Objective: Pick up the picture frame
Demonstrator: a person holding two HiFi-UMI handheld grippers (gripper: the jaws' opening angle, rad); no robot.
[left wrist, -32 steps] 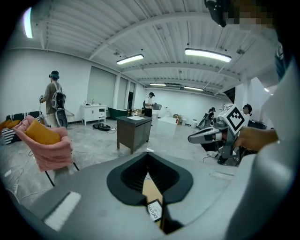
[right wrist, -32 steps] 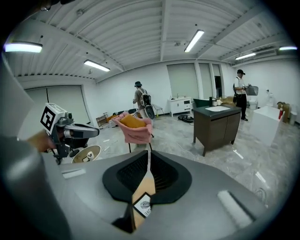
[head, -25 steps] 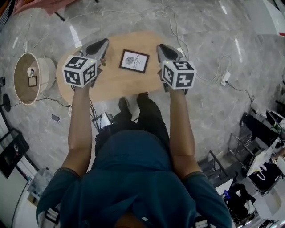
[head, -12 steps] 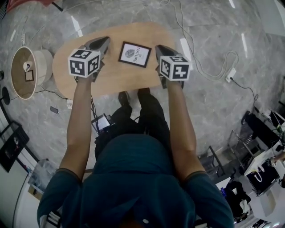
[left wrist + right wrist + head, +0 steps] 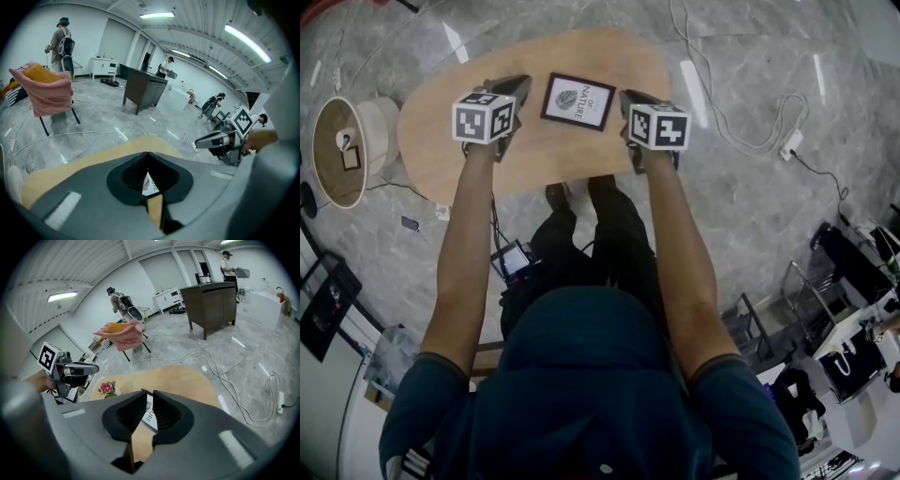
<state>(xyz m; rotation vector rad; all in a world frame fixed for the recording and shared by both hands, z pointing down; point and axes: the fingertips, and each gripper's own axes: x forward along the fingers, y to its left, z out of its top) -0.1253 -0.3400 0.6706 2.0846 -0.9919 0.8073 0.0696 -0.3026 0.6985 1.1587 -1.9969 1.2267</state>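
Wood takes up the top of the head view: an oval wooden table (image 5: 431, 150) stands on a grey marble floor (image 5: 750, 216), and we lean over its near edge; the picture frame (image 5: 577, 101) lies flat on the tabletop, black-rimmed, its white sheet printed with a leaf and some lettering; it sits toward the far side, between our two grippers; the left gripper (image 5: 517, 87) is just beside the frame's left edge and the right gripper (image 5: 628, 97) just beside its right edge, both pointing away from us and tilted down toward the wood; whether either touches the frame we cannot tell from above. In the left gripper view our jaws are pressed together tip to tip with nothing between them; a strip of the frame's white sheet shows through the hollow behind the tips; in the right gripper view the jaws have just been opening and stand a narrow slit apart, empty, with the frame's print in line with the slit and beyond it; a white cable (image 5: 741, 103) loops across the floor to the right of the table; a chair draped in pink cloth (image 5: 47, 91) and a dark cabinet (image 5: 143, 89) stand further off in the room.
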